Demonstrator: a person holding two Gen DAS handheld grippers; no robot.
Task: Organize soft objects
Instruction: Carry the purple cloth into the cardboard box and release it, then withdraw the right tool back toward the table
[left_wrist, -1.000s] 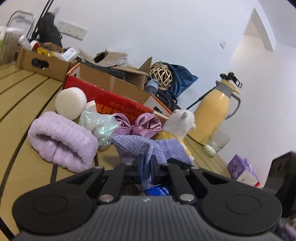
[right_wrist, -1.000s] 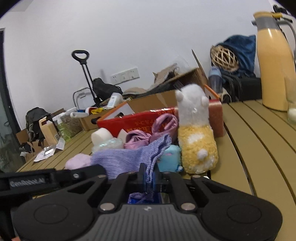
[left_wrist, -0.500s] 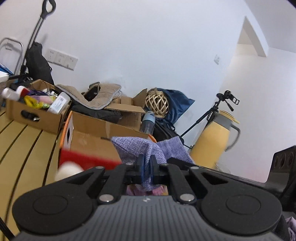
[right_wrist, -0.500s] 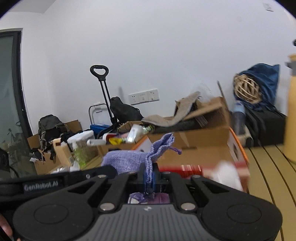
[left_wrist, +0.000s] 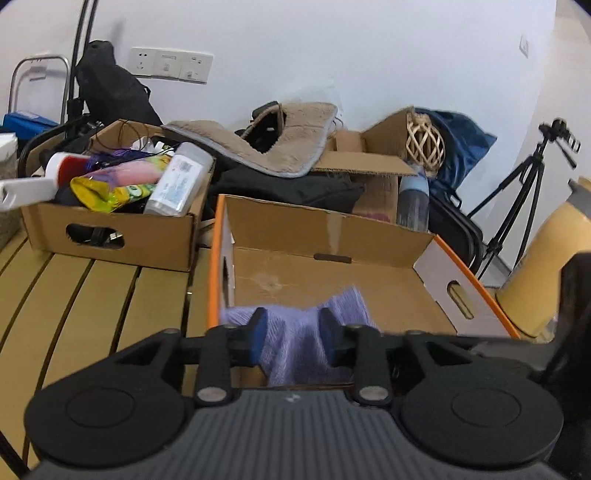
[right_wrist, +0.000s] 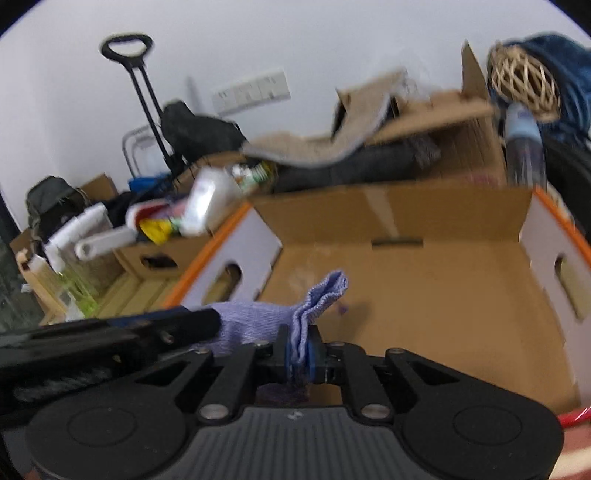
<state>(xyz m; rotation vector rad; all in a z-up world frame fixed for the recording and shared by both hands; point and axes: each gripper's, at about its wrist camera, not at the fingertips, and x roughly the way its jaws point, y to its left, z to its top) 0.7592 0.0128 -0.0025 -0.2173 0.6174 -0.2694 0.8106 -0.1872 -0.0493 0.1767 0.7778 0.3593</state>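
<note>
A purple knitted cloth (left_wrist: 303, 343) hangs over the near edge of an empty orange-rimmed cardboard box (left_wrist: 332, 273). My left gripper (left_wrist: 293, 338) is open, its fingers apart on either side of the cloth. My right gripper (right_wrist: 300, 350) is shut on a bunched fold of the same cloth (right_wrist: 258, 321), held above the box floor (right_wrist: 424, 295). The left gripper's black body (right_wrist: 110, 332) shows at the lower left of the right wrist view.
A second cardboard box (left_wrist: 110, 225) full of bottles and packets stands left of the orange-rimmed one on the slatted wooden table (left_wrist: 92, 302). More boxes, a beige mat (left_wrist: 280, 144) and a woven ball (left_wrist: 424, 142) sit behind. A yellow jug (left_wrist: 543, 266) stands at right.
Both grippers carried the purple cloth up from the pile of soft things and over the empty box. My left gripper has opened and let go of the cloth; my right still grips it.
</note>
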